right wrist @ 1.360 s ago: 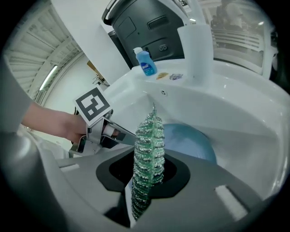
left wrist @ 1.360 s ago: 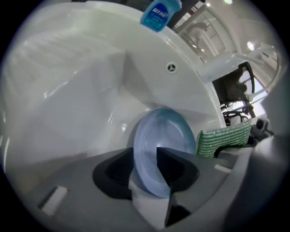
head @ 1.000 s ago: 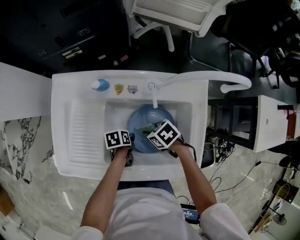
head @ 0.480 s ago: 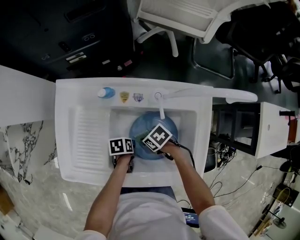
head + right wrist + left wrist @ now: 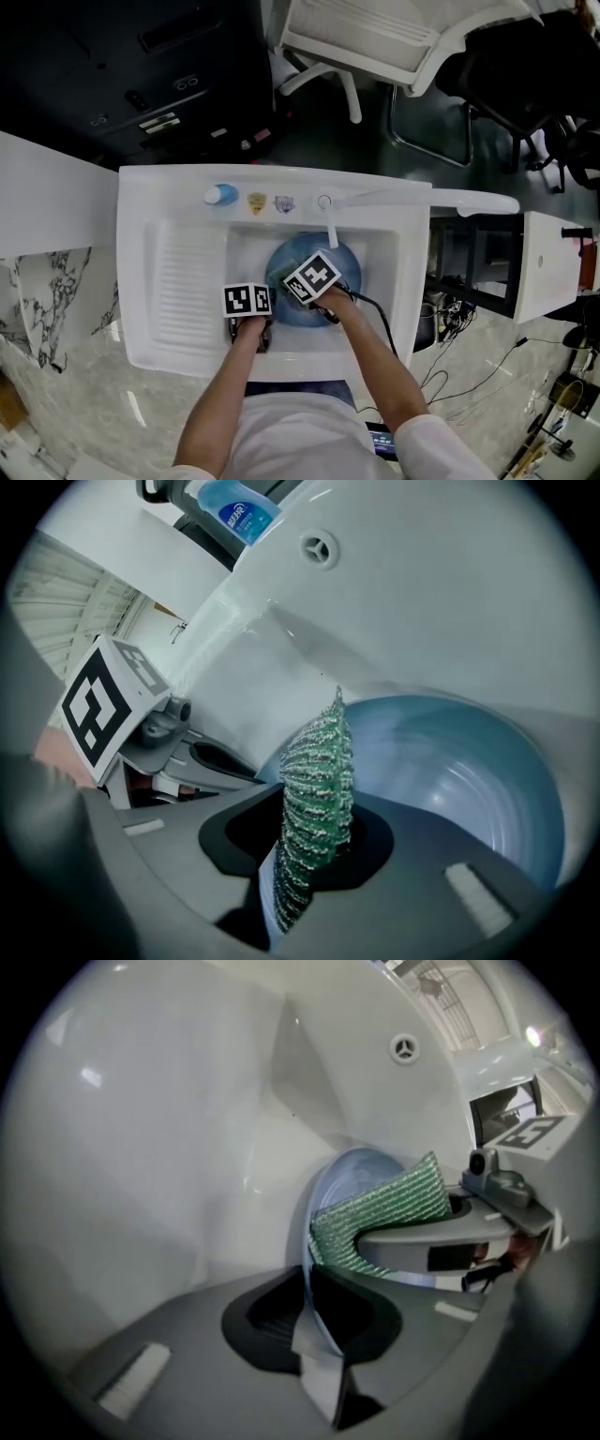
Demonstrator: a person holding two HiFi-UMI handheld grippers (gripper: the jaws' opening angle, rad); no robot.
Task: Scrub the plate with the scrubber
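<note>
1. Plate (image 5: 349, 281), blue and round, low in the basin of the white sink (image 5: 131, 281), just under the spout of the faucet (image 5: 330, 225).
2. Left gripper (image 5: 309, 1288) at the near left edge of the plate; jaws just now closing, and clenched on the thin rim, seen edge-on between the two dark pads.
3. Right gripper (image 5: 314, 841) grasping the green scrubber (image 5: 317, 780): pads pressed on its lower part, the rest standing up free beyond the jaws.
4. Scrubber over the inside of the plate, toward its left part; in the left gripper view, bent in front of the plate's face. Real contact with the face not possible to tell.
5. Two marker cubes side by side in the head view: the right one over the plate, the left one over the near left corner of the basin.
6. Both forearms reaching in from the near edge of the sink, sleeves white.
7. Ribbed draining board (image 5: 187, 277) to the left of the basin, part of the same white sink.
8. On the back ledge, blue bottle (image 5: 221, 195) to the left of the faucet base, two small badges between them.
9. Round overflow hole (image 5: 404, 1049) in the back wall of the basin, above the plate.
10. White chair (image 5: 375, 37) beyond the sink, on the dark floor.
</note>
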